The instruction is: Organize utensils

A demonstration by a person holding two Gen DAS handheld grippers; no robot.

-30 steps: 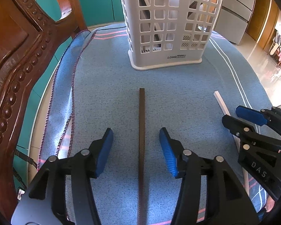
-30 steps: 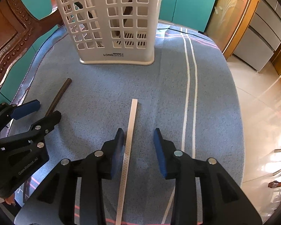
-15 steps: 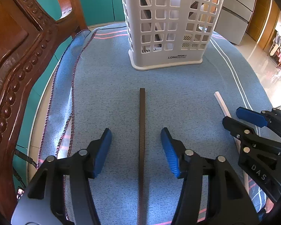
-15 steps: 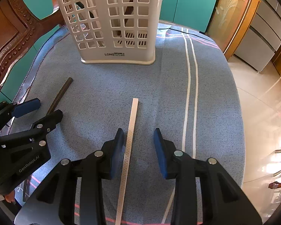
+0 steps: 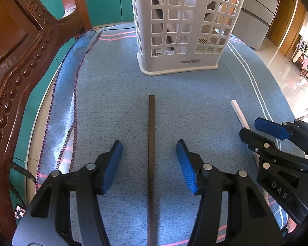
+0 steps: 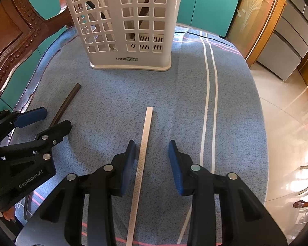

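Little has changed: our left tongs [image 5: 149, 160] still straddle the dark chopstick [image 5: 151, 153], right tongs [image 6: 152, 162] the white chopstick [image 6: 142, 155], both apart; grasping remains.

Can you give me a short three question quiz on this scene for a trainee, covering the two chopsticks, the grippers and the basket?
1. True or false: the left gripper is shut on the dark chopstick.
2. Which chopstick lies between the right gripper's jaws? A) dark B) white C) none
3. Fill in: the white basket stands on the blue ____.

Key
1. False: its jaws are open, one on each side of the stick.
2. B, the white chopstick, lying closer to the left finger.
3. Cloth.
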